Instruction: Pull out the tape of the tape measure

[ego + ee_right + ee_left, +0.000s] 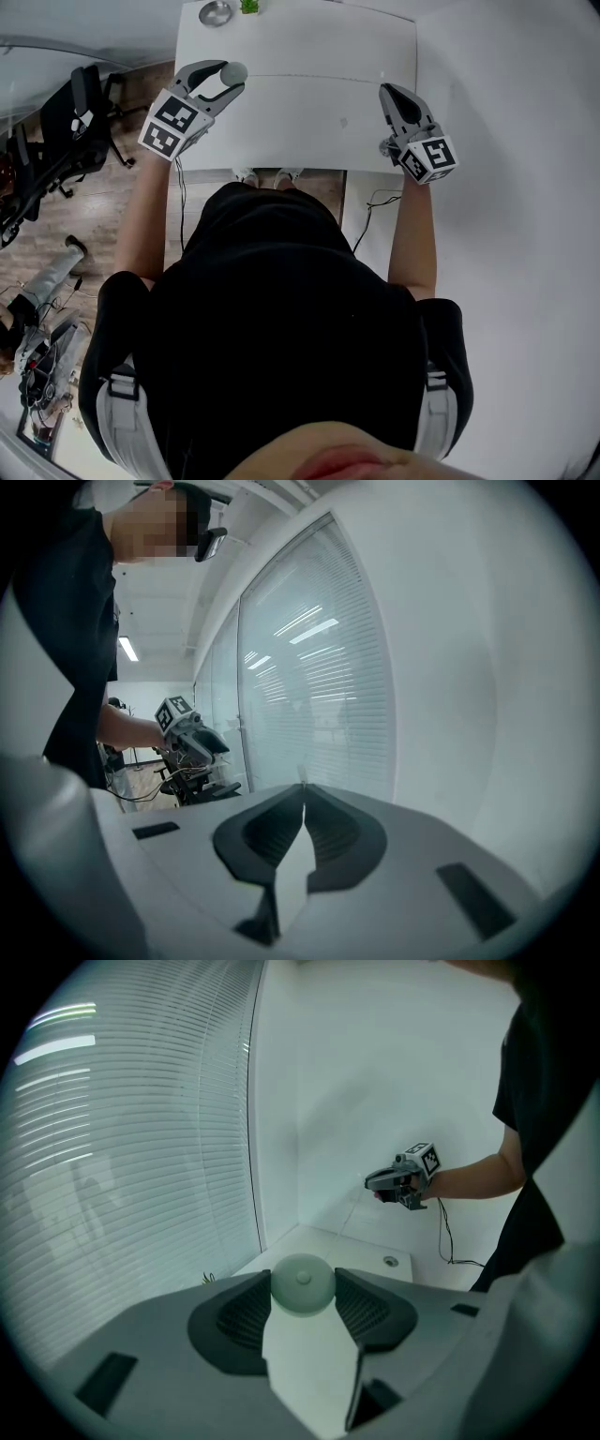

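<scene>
While both grippers hang over the white table (309, 131), the left gripper (225, 82) clamps the round, pale green tape measure (302, 1284) between half-spread jaws at the table's left edge. The right gripper (389, 92), at the right edge, has its jaws pressed together on the thin end of the tape (314, 77). The tape spans straight between the two grippers. A metal bowl (216, 13) sits at the far left.
</scene>
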`<state>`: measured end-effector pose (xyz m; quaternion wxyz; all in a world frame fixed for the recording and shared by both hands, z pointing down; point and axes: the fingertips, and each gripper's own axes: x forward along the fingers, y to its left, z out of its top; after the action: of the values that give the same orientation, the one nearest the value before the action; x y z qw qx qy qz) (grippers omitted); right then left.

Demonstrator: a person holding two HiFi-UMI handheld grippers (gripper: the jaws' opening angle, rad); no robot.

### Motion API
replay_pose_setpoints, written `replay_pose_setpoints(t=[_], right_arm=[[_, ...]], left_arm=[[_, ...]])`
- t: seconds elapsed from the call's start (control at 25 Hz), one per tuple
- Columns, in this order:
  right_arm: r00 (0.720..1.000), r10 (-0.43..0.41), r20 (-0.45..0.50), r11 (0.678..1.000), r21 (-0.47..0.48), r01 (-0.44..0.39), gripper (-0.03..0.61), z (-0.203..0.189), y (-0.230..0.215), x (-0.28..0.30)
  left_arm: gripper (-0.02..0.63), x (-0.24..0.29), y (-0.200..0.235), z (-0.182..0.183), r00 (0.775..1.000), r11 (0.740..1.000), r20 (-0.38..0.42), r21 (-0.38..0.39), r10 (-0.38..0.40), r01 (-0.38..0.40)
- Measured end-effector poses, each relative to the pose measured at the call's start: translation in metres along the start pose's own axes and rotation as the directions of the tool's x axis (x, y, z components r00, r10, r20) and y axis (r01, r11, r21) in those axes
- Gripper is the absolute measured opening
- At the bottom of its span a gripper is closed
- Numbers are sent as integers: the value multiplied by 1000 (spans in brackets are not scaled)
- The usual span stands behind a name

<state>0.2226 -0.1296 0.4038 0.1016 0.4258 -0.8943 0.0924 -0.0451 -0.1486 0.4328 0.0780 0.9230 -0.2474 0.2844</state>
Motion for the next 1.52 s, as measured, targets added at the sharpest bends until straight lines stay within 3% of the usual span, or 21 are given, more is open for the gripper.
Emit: replay_pose_setpoints(t=[0.64, 0.88, 1.52], right_arm=[[998, -33, -62, 999, 27, 34, 11, -31, -12, 2], [995, -33, -93, 998, 47, 37, 12, -68, -6, -2], [985, -13, -171, 997, 67, 25, 12, -124, -18, 25]], left_arm=[[227, 15, 4, -27, 999, 998, 3, -40, 43, -42], [227, 36, -22, -54, 999, 999, -2, -31, 41, -41], [227, 70, -12, -102, 998, 994, -2, -86, 69, -69]])
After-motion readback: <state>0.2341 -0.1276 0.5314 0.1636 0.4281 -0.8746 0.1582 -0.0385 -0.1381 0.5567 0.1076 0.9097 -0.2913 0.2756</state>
